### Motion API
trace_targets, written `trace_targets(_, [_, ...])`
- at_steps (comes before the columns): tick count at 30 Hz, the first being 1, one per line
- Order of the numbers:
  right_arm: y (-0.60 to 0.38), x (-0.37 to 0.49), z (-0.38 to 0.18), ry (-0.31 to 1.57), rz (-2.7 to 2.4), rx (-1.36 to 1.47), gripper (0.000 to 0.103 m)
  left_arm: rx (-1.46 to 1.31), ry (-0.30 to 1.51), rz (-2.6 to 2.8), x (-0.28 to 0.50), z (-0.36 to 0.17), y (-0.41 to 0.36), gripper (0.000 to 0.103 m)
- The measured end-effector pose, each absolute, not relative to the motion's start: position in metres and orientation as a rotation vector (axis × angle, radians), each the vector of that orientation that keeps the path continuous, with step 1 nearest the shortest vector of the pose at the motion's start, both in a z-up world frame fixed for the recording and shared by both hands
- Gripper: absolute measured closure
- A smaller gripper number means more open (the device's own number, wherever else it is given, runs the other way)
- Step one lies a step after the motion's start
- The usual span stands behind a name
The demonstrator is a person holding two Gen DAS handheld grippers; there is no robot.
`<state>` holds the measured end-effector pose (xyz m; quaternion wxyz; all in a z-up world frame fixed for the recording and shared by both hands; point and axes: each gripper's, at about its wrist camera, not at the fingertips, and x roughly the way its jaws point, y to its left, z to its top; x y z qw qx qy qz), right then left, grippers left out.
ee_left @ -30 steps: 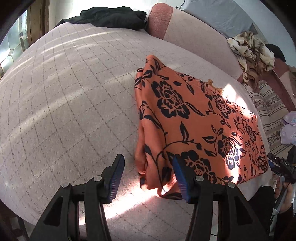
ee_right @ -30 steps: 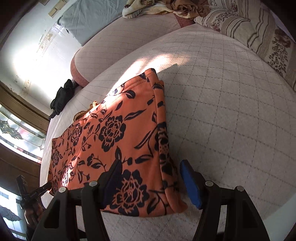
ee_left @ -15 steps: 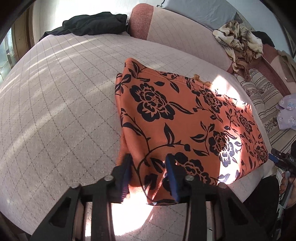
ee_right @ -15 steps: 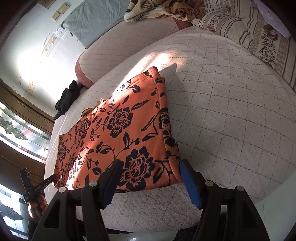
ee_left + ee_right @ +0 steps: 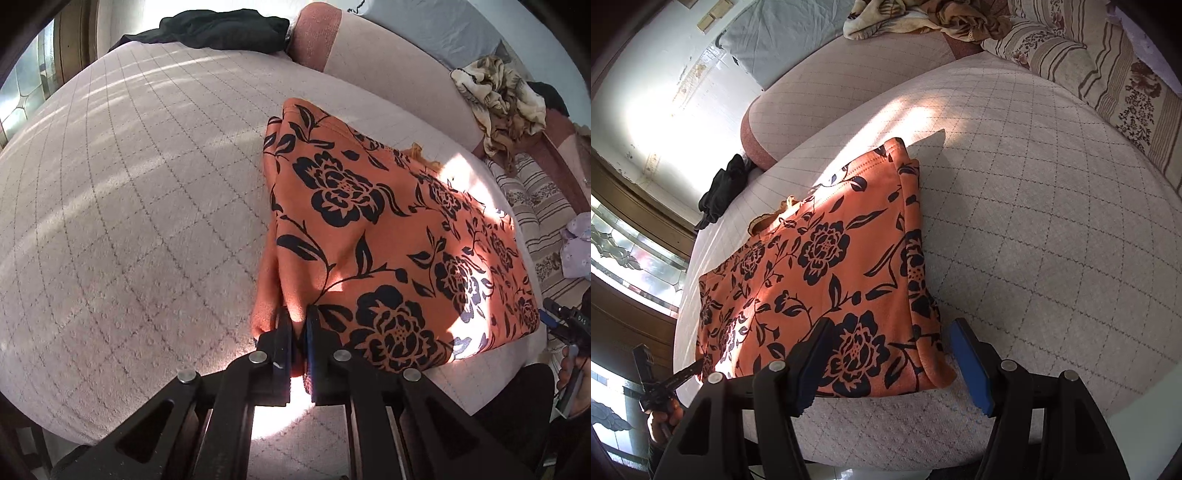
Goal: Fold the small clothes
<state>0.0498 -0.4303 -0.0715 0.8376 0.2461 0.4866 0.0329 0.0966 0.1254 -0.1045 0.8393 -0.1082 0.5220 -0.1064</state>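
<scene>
In the left wrist view, the left gripper (image 5: 298,332) at lower centre has just been closing and now pinches the near corner of the orange floral garment (image 5: 388,236), which lies folded across the middle and right of the frame on the quilted bed (image 5: 129,221). It may have caught only the top layer, so a lift could let the fold fall apart. In the right wrist view, the right gripper (image 5: 886,354) at the bottom stands released, straddling the garment's other near corner without gripping; lifting now would skew the cloth.

Hard sunlight, blown-out window (image 5: 646,122), patchy shadows, glare spots, fisheye-warped dark edges, sharp focus
</scene>
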Motion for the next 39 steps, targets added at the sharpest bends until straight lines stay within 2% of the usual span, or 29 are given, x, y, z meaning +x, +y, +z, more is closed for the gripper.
trace_targets(2, [-0.43, 0.055, -0.077, 1.054, 0.088, 0.511, 0.035, -0.206, 1.1, -0.228, 0.1, -0.101, 0.124, 0.096])
trace_targets(3, [-0.428, 0.057, -0.079, 1.063, 0.097, 0.494, 0.038, -0.184, 1.101, -0.229, 0.1, -0.101, 0.122, 0.096])
trace_targets(5, [-0.421, 0.061, -0.084, 1.098, 0.09, 0.442, 0.066, -0.157, 1.098, -0.227, 0.101, -0.101, 0.12, 0.094])
trace_targets(8, [-0.413, 0.063, -0.09, 1.144, 0.082, 0.375, 0.079, -0.158, 1.091, -0.225, 0.102, -0.101, 0.12, 0.093])
trace_targets(9, [-0.41, 0.063, -0.089, 1.148, 0.077, 0.348, 0.089, -0.158, 1.089, -0.224, 0.102, -0.102, 0.119, 0.093])
trace_targets(10, [-0.408, 0.062, -0.085, 1.145, 0.075, 0.325, 0.093, -0.158, 1.088, -0.225, 0.101, -0.102, 0.12, 0.093])
trace_targets(15, [-0.405, 0.047, -0.063, 1.109, 0.023, 0.245, 0.096, -0.142, 1.074, -0.22, 0.096, -0.101, 0.121, 0.093])
trace_targets(17, [-0.416, 0.05, -0.092, 1.198, -0.011, 0.281, 0.093, -0.137, 1.076, -0.222, 0.1, -0.1, 0.12, 0.091])
trace_targets(20, [-0.43, 0.047, -0.09, 1.148, 0.015, 0.406, 0.079, -0.099, 1.031, -0.177, 0.099, -0.086, 0.122, 0.073])
trace_targets(21, [-0.431, 0.046, -0.08, 1.106, 0.02, 0.413, 0.061, -0.078, 0.998, -0.155, 0.099, -0.079, 0.123, 0.066])
trace_targets(22, [-0.433, 0.046, -0.071, 1.074, 0.002, 0.408, 0.031, -0.065, 0.97, -0.148, 0.099, -0.071, 0.123, 0.065])
trace_targets(23, [-0.433, 0.047, -0.06, 1.04, -0.015, 0.397, 0.027, -0.062, 0.949, -0.156, 0.101, -0.064, 0.122, 0.065])
trace_targets(26, [-0.426, 0.062, -0.032, 0.959, 0.058, 0.409, 0.027, -0.084, 0.907, -0.209, 0.109, -0.046, 0.116, 0.065])
trace_targets(29, [-0.408, 0.099, -0.03, 0.981, 0.297, 0.559, 0.027, -0.075, 0.915, -0.301, 0.123, -0.045, 0.091, 0.065])
trace_targets(33, [-0.372, 0.165, -0.067, 1.181, 0.517, 0.625, 0.027, -0.033, 0.983, -0.358, 0.157, -0.067, 0.058, 0.065])
trace_targets(35, [-0.358, 0.194, -0.086, 1.266, 0.536, 0.55, 0.027, 0.023, 1.017, -0.315, 0.184, -0.084, 0.051, 0.065])
trace_targets(37, [-0.38, 0.225, -0.096, 1.231, 0.421, 0.537, 0.03, 0.076, 1.04, -0.175, 0.213, -0.103, 0.057, 0.065])
trace_targets(39, [-0.433, 0.249, -0.112, 1.133, 0.298, 0.818, 0.032, -0.055, 1.033, -0.15, 0.232, -0.11, 0.077, 0.062])
